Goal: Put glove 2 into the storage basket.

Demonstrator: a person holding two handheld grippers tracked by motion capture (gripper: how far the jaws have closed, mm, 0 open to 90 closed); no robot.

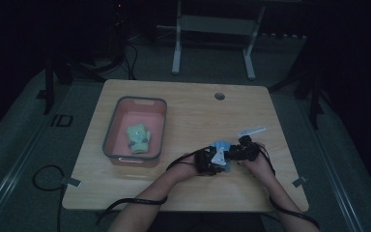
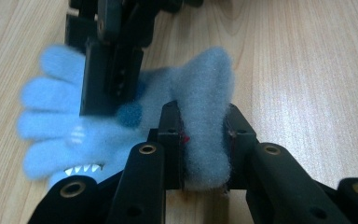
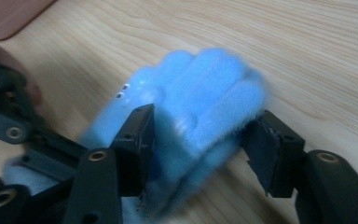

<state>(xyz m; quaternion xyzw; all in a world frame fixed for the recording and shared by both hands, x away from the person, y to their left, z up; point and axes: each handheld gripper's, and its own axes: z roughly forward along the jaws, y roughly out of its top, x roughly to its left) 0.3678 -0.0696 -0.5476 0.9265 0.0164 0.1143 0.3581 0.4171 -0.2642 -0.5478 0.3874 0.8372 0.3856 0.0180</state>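
In the high view, a pale wooden tabletop [image 1: 183, 183] sits in a dim room. Toward the nine o'clock side stands a grey-rimmed bin [image 1: 110, 133] with a pink floor, and a light green glove [image 1: 138, 137] lies inside it. At about four o'clock from the tabletop's middle, the person's two hands meet: the left gripper [image 1: 211, 162] and the right gripper [image 1: 240, 151] are just beside each other over a blue glove [image 1: 221, 145], which lies on the wood. A small pale strip [image 1: 251, 131] lies near them at one o'clock of the right gripper, and a round grommet hole [image 1: 219, 95] sits at the twelve o'clock edge.

In the left gripper view, the left gripper [image 2: 204, 149] has its fingers clenched on the cuff end of the blue glove [image 2: 205, 93]; the fuzzy fabric is squeezed into a narrow fold between both pads. The rest of the glove spreads toward nine o'clock, its glove digits flat on the wood, with a dark blue dot and a small toothed mark on it. The right gripper [image 2: 109, 79] comes down from twelve o'clock onto the glove's palm.

In the right gripper view, the right gripper [image 3: 200, 140] straddles the digit end of the blue glove [image 3: 205, 98]. The nine o'clock pad touches the fabric, while the three o'clock pad stands just clear of it, so the fingers are released around the glove, not yet gripping. The left gripper [image 3: 9, 135] shows at nine o'clock.
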